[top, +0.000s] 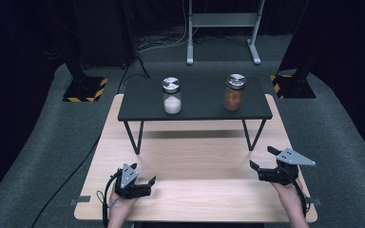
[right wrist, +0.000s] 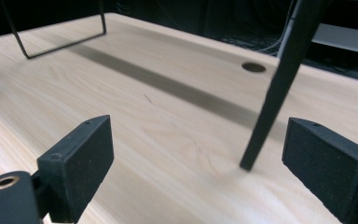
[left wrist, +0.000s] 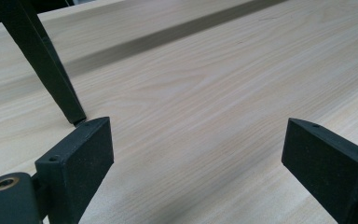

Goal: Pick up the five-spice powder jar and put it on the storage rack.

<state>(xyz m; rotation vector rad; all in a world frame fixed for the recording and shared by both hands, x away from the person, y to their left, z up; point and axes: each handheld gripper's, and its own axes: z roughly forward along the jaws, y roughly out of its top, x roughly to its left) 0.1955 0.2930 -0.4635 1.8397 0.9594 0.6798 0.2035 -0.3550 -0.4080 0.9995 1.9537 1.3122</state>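
Both tongs wide open, holding nothing — you are at the start.

Your left gripper (top: pixel 145 183) and right gripper (top: pixel 261 165) rest low; jars wait at 12 o'clock — white jar (top: pixel 172 95), brown jar (top: pixel 234 92) on the black shelf (top: pixel 199 111). Rise above its edge first.

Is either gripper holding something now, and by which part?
Nothing is held. The left gripper and the right gripper are both open and empty above the light wooden table.
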